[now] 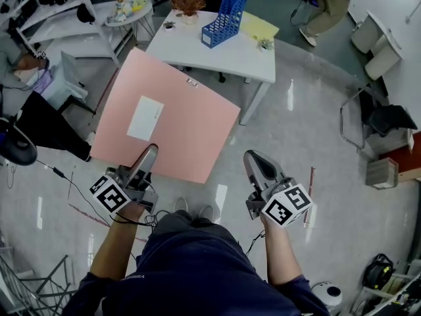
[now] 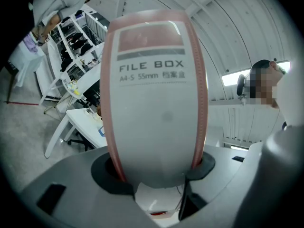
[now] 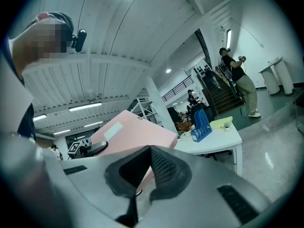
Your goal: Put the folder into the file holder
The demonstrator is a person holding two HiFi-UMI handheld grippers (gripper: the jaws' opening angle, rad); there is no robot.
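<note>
Right gripper point(image 3: 149, 165), jaws together, nothing between them. Beyond: tilted pink folder point(image 3: 137, 132), left gripper point(image 3: 92, 148) at its left edge; white table point(image 3: 216, 141) bearing blue file holder point(image 3: 202, 123) and yellow sheet point(image 3: 221, 122); person point(image 3: 240, 77) standing far behind.

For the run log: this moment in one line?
left gripper: shut on pink file box | right gripper: shut, empty | blue file holder: on table
</note>
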